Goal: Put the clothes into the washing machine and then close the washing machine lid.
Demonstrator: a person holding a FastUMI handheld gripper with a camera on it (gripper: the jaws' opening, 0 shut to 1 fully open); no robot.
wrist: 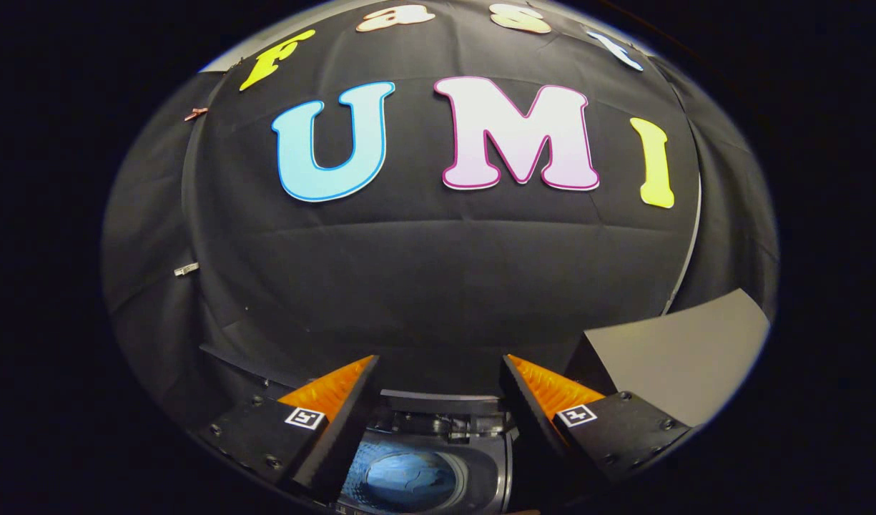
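Black cloth wall ahead, gripper fingers apart, washing machine drum open below between them

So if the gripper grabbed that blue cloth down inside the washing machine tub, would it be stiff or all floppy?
Probably floppy: the blue cloth lies crumpled with soft folds in the dark washing machine tub, so it would likely sag and drape. It looks thin, so probably light. The open gripper has ribbed orange fingers, which should help against slipping.

Black cloth wall with faint creases, grey panel at its lower right, dim booth lighting
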